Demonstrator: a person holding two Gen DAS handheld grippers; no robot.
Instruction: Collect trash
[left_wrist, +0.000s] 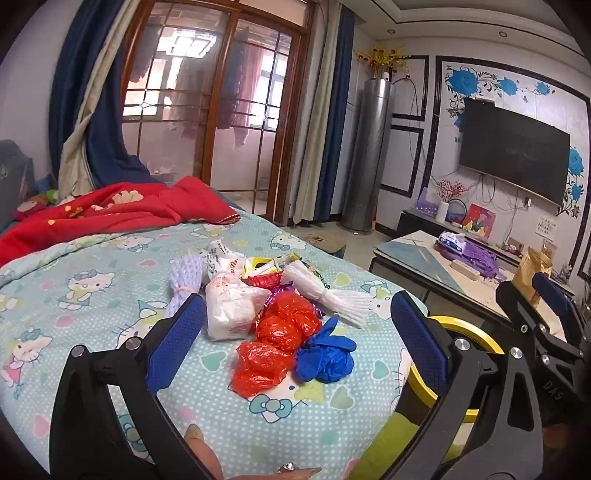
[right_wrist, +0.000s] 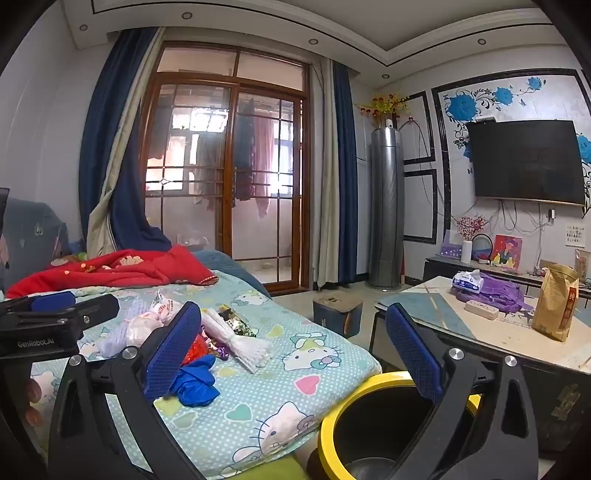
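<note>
A pile of trash lies on the Hello Kitty bed cover: two crumpled red plastic bags, a blue glove, a white plastic bag, white foam netting, purple foam netting and wrappers. My left gripper is open and empty, just short of the red bags and glove. My right gripper is open and empty, above the bed edge and the yellow-rimmed black trash bin. The blue glove also shows in the right wrist view. The right gripper shows at the right of the left wrist view.
A red blanket lies at the bed's far end. A low table at the right holds a tissue pack, purple cloth, a power strip and a gold bag. A small stool stands on the floor. A TV hangs on the wall.
</note>
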